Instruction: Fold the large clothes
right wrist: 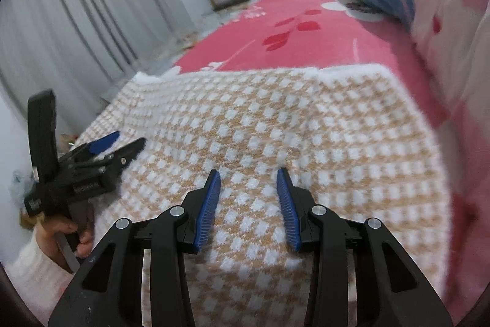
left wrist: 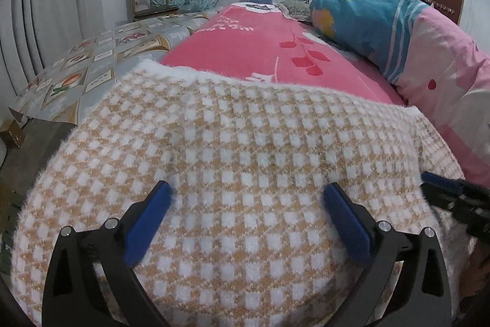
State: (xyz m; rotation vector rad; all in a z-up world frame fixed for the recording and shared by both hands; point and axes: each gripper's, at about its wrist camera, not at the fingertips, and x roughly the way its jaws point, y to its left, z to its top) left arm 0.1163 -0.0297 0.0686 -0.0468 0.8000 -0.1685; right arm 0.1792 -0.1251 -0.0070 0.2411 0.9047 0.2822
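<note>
One fuzzy garment (left wrist: 232, 173), checked in tan and white, lies spread flat on the bed and fills the lower half of both wrist views. Its far edge, trimmed in white, runs across at about 12 o'clock from each gripper, with the pink floral bedspread (left wrist: 260, 51) beyond it.

We see the left gripper (left wrist: 248, 192) poised over the garment with its jaws spread very wide, the blue pads well apart and nothing held between them. In the right wrist view the same tool shows at 9 o'clock, gripped by a hand (right wrist: 72, 232) in a white knitted sleeve.

We see the right gripper (right wrist: 248, 173) with its jaws partly open, the ribbed blue pads near the fabric; the cloth bunches slightly at the tips, and we cannot tell whether they pinch it.

At 2 o'clock a blue and pink rolled quilt (left wrist: 398, 36) lies on the bed. At 10 o'clock stand grey curtains (right wrist: 76, 5).
</note>
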